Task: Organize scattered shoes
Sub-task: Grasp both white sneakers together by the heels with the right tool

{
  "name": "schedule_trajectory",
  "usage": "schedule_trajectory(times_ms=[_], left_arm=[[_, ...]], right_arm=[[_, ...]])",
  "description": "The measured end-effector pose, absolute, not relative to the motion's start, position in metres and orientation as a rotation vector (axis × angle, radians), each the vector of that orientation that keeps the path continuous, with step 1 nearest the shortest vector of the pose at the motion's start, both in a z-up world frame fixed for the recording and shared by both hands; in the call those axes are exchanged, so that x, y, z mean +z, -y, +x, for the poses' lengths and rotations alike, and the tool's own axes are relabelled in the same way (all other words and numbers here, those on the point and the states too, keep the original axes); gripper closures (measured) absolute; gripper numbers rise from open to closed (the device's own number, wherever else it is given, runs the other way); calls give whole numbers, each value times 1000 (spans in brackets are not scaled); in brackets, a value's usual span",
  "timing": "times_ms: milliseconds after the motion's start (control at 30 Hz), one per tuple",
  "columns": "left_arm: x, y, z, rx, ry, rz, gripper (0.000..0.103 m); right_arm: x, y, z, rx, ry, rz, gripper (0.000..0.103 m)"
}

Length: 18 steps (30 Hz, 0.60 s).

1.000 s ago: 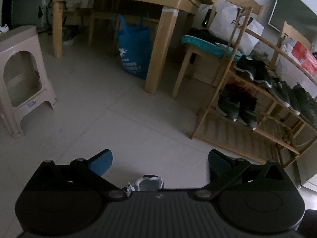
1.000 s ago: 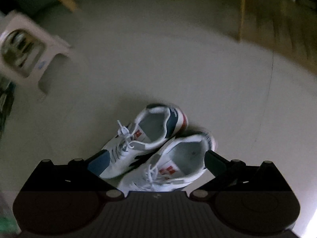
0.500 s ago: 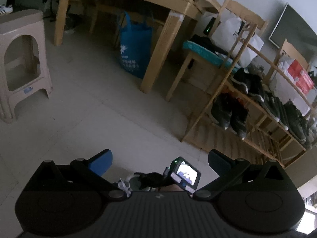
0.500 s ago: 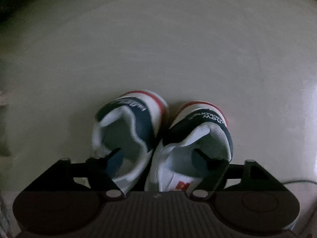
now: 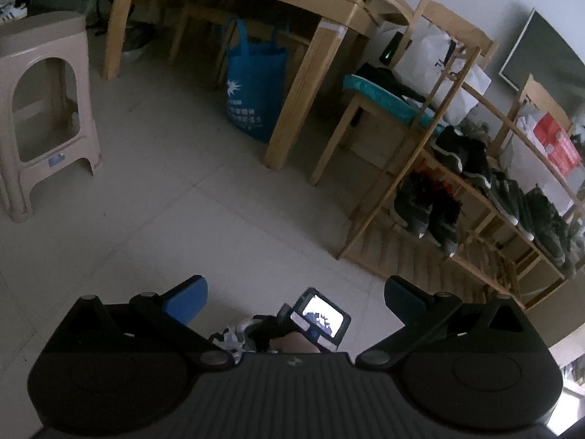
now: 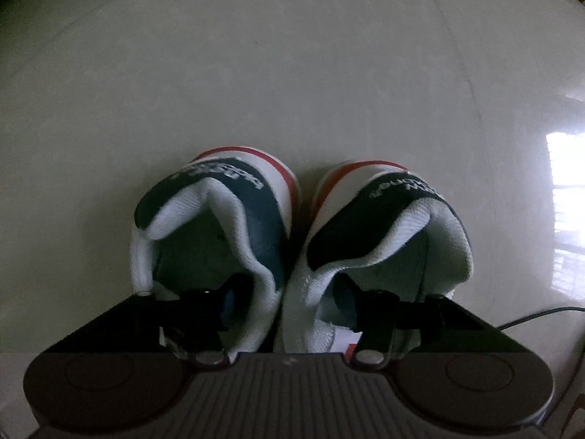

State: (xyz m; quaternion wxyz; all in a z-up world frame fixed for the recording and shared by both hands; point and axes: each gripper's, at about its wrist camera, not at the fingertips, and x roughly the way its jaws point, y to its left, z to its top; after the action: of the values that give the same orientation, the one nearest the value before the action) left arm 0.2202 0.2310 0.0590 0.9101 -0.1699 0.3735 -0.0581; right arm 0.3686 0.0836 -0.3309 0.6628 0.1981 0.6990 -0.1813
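Observation:
Two white sneakers with navy and red heels stand side by side on the floor in the right wrist view, the left one (image 6: 219, 226) and the right one (image 6: 395, 234). My right gripper (image 6: 289, 303) has one finger inside each shoe, pinching their inner walls together between them. In the left wrist view my left gripper (image 5: 296, 296) is open and empty above the floor. Below it I see the right gripper's back with its small lit screen (image 5: 321, 316) and a bit of the sneakers (image 5: 234, 333). The wooden shoe rack (image 5: 475, 197) with dark shoes stands at the right.
A beige plastic stool (image 5: 40, 109) stands at the left. A wooden table (image 5: 256, 7) with a blue bag (image 5: 252, 87) under it is at the back. A chair (image 5: 387, 102) with a teal cushion stands beside the rack. A cable (image 6: 541, 314) lies on the floor.
My right gripper came down onto the two sneakers from above, its fingers went into the shoe openings and narrowed onto the inner walls. My left gripper tilted slightly and stayed open.

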Motion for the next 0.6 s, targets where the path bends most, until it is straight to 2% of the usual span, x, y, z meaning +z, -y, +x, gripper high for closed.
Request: schedule_trajectory(times_ms=[167,333,600], left_arm=[[56,-226,224,-119,-782,-341,0],[50,-219,228,-108,-804,-314,0],[41,-202,234,-87,-848,-251,0]], right_arm=[[-326,-78,366,-397,-1584,466,63],[-324,-76,353,-377,-1527,477,72],[-315,-49,331,-321,-1414,442,78]])
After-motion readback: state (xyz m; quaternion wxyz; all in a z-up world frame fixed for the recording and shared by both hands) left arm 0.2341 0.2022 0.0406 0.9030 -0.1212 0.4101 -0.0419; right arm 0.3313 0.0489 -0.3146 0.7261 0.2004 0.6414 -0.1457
